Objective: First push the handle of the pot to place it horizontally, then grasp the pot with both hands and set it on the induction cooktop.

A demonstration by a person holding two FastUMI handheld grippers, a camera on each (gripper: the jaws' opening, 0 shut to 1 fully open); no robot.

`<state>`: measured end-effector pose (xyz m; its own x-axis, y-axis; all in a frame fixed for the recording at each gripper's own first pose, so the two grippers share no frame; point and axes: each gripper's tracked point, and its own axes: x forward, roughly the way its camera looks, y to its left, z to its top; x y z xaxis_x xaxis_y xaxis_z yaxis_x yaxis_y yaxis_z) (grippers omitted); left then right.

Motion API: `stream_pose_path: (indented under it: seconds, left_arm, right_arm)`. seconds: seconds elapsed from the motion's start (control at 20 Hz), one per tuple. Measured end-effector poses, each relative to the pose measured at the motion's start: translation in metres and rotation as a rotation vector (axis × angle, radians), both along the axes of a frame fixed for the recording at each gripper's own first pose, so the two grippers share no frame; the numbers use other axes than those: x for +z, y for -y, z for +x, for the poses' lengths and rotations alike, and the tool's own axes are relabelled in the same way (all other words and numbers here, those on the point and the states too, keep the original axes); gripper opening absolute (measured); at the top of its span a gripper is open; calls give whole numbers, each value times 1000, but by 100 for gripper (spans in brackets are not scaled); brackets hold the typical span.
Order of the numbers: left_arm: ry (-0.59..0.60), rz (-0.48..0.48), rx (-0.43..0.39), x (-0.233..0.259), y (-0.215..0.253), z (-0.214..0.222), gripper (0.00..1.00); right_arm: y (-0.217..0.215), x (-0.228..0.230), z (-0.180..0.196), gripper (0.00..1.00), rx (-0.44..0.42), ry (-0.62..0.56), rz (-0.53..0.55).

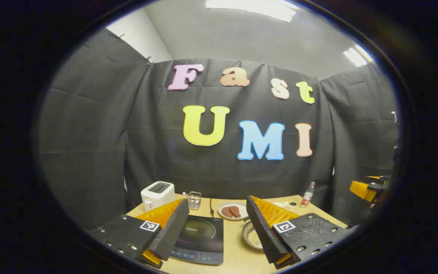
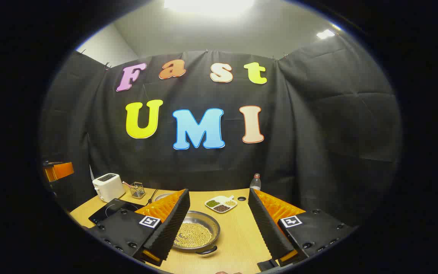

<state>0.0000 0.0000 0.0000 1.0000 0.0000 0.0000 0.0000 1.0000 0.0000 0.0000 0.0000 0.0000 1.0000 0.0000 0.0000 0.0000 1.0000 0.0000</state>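
Start of step one, by my judgement: both grippers hover spread wide, holding nothing. Left gripper [image 1: 217, 232] looks over the induction cooktop [image 1: 200, 238]; right gripper [image 2: 219, 224] over the pot [image 2: 196, 232], beside the cooktop. Its handle [image 2: 206, 250] needs pushing next. Wooden surface [image 2: 238, 232] carries a toaster [image 2: 108, 186].

**Surface Findings: Materials and Finish**

The table [image 2: 238, 236] appeared to be light wood, matt. On it, the pot [image 2: 198, 232] was brushed metal with a dull sheen. Left of the pot, the induction cooktop [image 1: 202, 238] had a glossy glass-like top. Behind that, the toaster [image 1: 157, 195] looked smooth plastic. The wall [image 2: 337, 133] was creased matt cloth.
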Motion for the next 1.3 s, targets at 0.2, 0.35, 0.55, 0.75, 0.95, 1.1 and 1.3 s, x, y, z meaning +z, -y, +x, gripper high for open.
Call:
stream_pose_path:
  seconds: [0.2, 0.35, 0.55, 0.75, 0.95, 1.1, 1.3]
  left_arm:
    - [-10, 10, -12, -6, -1, -5, 92]
    - [-12, 4, -18, -8, -3, -10, 88]
    - [-16, -3, -24, -11, -2, -15, 92]
    - [-28, -8, -29, -17, -3, -24, 88]
    - [-47, -21, -42, -27, 0, -33, 92]
    - [-53, -19, -39, -31, -4, -39, 88]
    - [-69, -26, -31, -36, -11, -46, 92]
  right_arm:
    - [-3, -7, -4, 96, 7, -15, 2]
    - [-3, -9, -8, 99, 5, -19, -6]
    - [-2, -16, -18, 98, 5, -32, -17]
    - [-4, -23, -26, 99, 19, -57, -12]
    - [-13, -34, -28, 98, 59, -102, -17]
    - [-28, -38, -20, 99, 103, -140, -25]
    - [-47, -50, -6, 99, 157, -214, -49]
